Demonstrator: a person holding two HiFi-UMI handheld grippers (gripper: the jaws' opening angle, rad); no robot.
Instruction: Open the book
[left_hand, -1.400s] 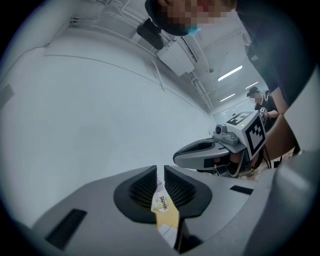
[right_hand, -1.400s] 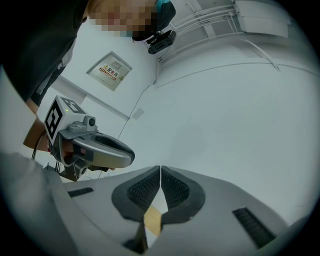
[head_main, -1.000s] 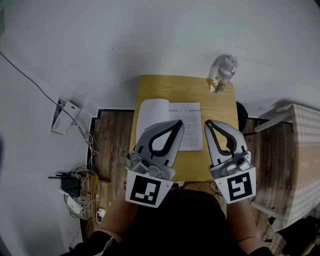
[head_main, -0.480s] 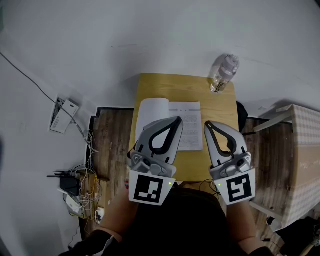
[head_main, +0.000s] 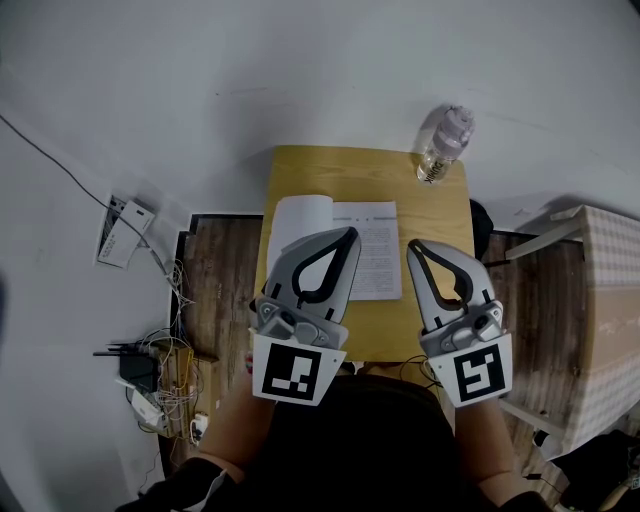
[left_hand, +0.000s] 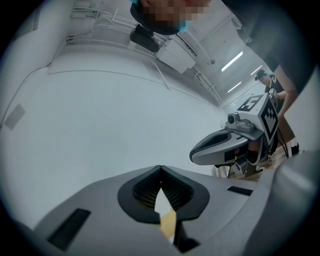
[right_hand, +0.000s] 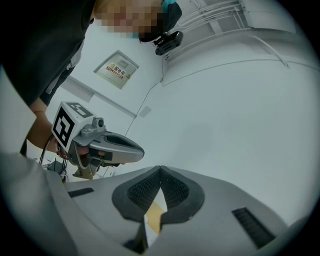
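Your left gripper (head_main: 349, 236) is closed: tips touching, nothing between them. In the left gripper view its ribbed pads (left_hand: 144, 189) meet at the top, and only a sliver of white page and yellow tabletop shows through the gap behind them. Your right gripper (head_main: 414, 246) is the same. Its pads (right_hand: 141, 189) meet at the tip and it holds nothing. Both point level, side by side, and each shows in the other's view. The book (head_main: 375, 245) already lies open on the small yellow table (head_main: 330, 168), below and ahead of both grippers. In the head view the left gripper's tip overlaps the left page, and the right gripper's tip sits just off the book's right edge. Both are held up over it, apart from the paper. The left page looks bowed; the right one lies flat with print on it. A clear bottle (head_main: 443, 145) stands at the table's far right corner, ahead and right of the right gripper. Cables (head_main: 165, 375) lie on the wood floor, left of the left gripper.
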